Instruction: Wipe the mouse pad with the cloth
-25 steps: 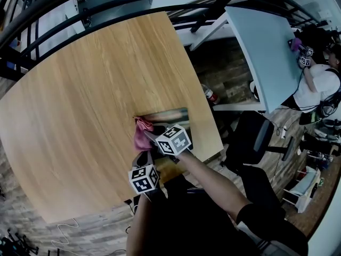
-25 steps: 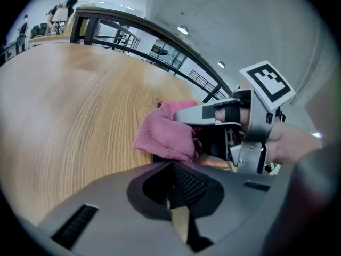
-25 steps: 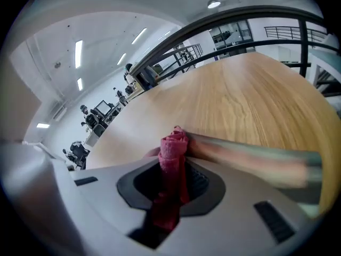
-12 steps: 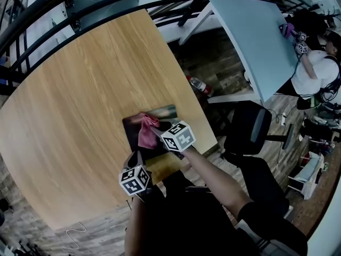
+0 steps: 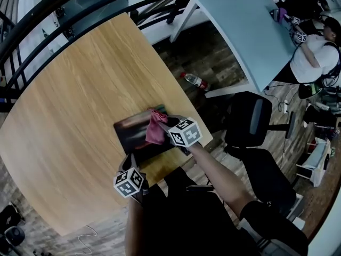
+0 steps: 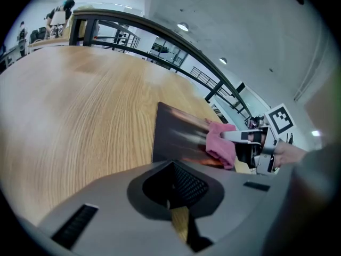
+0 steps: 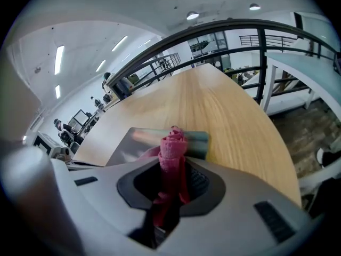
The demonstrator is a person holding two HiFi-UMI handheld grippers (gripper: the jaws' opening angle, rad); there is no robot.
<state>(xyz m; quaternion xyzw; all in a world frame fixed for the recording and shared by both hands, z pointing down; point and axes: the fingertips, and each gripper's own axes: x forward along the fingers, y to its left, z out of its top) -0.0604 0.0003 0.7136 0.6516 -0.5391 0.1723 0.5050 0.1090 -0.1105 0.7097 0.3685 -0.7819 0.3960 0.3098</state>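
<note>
A dark mouse pad (image 5: 132, 131) lies on the round wooden table (image 5: 69, 89) near its front right edge. My right gripper (image 5: 164, 129) is shut on a pink cloth (image 5: 156, 127), which rests bunched on the pad's far right part. The right gripper view shows the cloth (image 7: 173, 143) rolled up between my right gripper's (image 7: 171, 170) jaws, over the pad (image 7: 130, 144). My left gripper (image 5: 131, 163) sits at the pad's near edge with its jaws together. From the left gripper (image 6: 175, 207) view, the pad (image 6: 176, 135), cloth (image 6: 221, 145) and right gripper (image 6: 254, 143) lie ahead.
The table's edge runs just right of the pad. A black office chair (image 5: 249, 126) stands to the right, a plastic bottle (image 5: 194, 81) lies on the floor, and a pale blue table (image 5: 242, 25) with a person (image 5: 314, 60) is beyond. A black railing (image 5: 80, 9) curves behind.
My right gripper has dragged the cloth rightward across the pad, from its left edge to its far right part. The left gripper stays at the near edge.
</note>
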